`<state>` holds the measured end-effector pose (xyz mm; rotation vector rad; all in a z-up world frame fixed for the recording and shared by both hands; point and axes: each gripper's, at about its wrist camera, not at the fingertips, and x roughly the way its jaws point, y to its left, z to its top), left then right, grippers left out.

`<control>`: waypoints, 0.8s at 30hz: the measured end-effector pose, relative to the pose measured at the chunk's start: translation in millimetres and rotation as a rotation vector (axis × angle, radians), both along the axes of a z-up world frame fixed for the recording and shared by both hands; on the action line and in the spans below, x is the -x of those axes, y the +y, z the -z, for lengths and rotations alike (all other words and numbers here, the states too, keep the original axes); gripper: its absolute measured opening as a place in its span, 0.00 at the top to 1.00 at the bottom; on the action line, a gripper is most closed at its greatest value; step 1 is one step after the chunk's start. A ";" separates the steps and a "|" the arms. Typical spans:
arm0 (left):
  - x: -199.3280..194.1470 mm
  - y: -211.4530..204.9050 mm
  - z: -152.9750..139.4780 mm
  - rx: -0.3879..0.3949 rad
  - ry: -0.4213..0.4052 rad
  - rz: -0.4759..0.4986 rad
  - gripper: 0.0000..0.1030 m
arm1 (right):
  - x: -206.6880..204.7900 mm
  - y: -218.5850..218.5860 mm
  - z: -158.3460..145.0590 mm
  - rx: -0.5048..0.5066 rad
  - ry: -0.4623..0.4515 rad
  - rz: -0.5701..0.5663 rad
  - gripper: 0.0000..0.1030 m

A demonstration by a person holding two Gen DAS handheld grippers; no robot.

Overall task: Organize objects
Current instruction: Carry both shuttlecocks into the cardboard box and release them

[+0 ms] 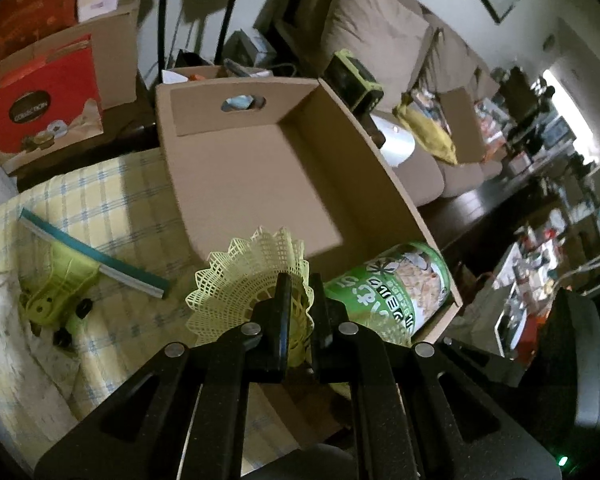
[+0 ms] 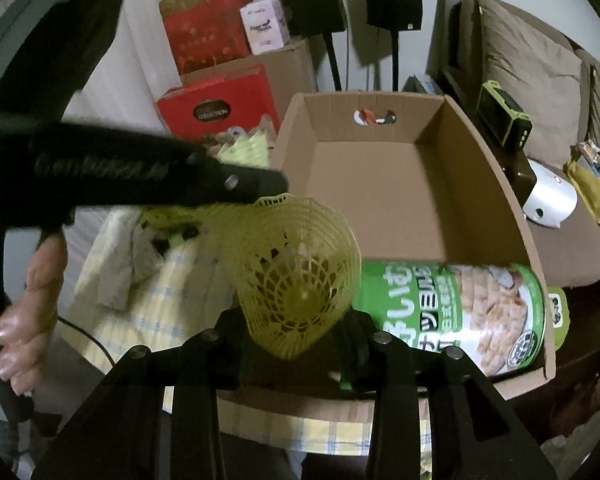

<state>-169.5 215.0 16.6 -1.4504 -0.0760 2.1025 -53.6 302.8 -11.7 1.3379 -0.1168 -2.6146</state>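
Observation:
A yellow plastic shuttlecock [image 1: 256, 284] is pinched by its skirt in my left gripper [image 1: 300, 312], at the near edge of an open cardboard box [image 1: 260, 184]. In the right wrist view the same shuttlecock [image 2: 300, 276] sits between the fingers of my right gripper [image 2: 298, 344], cork end down; the jaws close around its base. The left gripper's arm [image 2: 160, 176] reaches in from the left above it. A green snack can [image 2: 460, 316] lies on its side in the box's near right corner [image 1: 396, 296]. The box [image 2: 380, 184] is otherwise bare inside.
A green-handled squeegee [image 1: 80, 268] lies on the checked cloth [image 1: 112, 200] left of the box. Red gift boxes [image 1: 40, 108] stand behind at left. A sofa [image 1: 380, 28] with cushions and clutter is to the right. Speaker stands [image 2: 392, 0] are behind the box.

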 end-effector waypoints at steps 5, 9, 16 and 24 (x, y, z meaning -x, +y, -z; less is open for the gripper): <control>0.9 12.5 7.6 0.054 0.000 0.012 0.92 | -4.4 1.5 7.6 -0.003 -0.030 -0.005 0.64; 2.5 11.3 10.9 0.047 -0.010 -0.004 0.90 | -11.4 -1.5 7.4 -0.025 -0.037 -0.021 0.61; 2.1 8.8 17.8 0.052 -0.034 0.002 0.78 | -16.6 -1.4 1.3 -0.022 -0.018 -0.010 0.55; 1.0 -6.4 4.1 0.014 -0.019 -0.020 0.70 | -16.1 5.3 -17.9 -0.028 0.031 0.017 0.53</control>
